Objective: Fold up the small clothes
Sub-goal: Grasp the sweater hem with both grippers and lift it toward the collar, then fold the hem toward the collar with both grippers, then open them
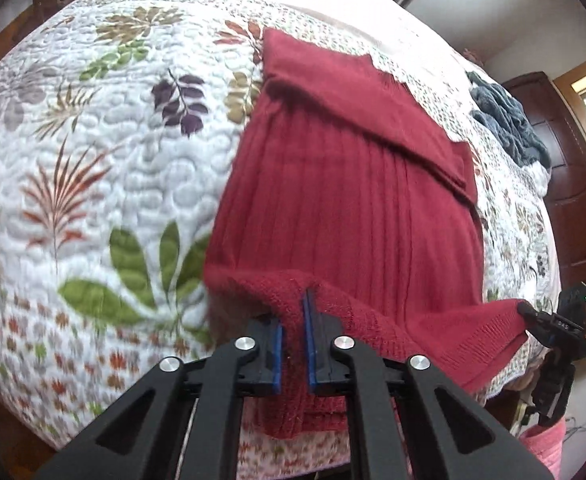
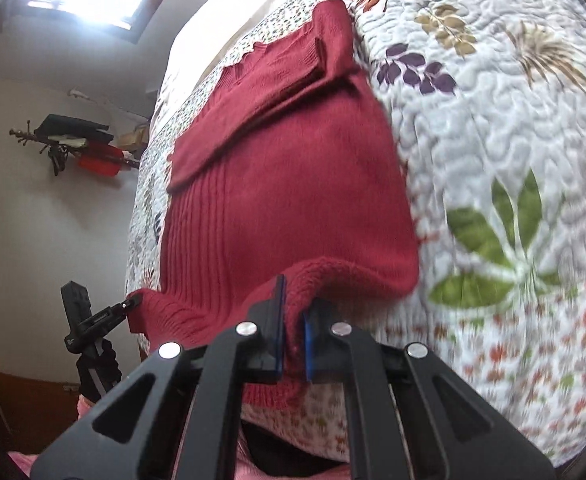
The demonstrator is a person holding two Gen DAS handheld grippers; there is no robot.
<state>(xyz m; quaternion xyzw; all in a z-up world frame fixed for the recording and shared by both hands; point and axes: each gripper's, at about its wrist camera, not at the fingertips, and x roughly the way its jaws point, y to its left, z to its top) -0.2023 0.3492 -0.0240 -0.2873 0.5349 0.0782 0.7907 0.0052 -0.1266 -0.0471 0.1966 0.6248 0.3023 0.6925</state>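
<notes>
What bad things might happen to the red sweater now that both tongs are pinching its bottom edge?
1. The left tongs and right tongs each pinch only a small bunch of the red sweater hem, so the knit could slip out during the lift.
2. The sleeve folded across the chest lies loose; a quick pull may flip it open.
3. The hem hangs over the edge of the quilt, so a dropped corner might slide off the bed.

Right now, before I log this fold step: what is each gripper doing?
Left gripper: shut on the hem of the red sweater.
Right gripper: shut on the same hem, at the other corner.
</notes>
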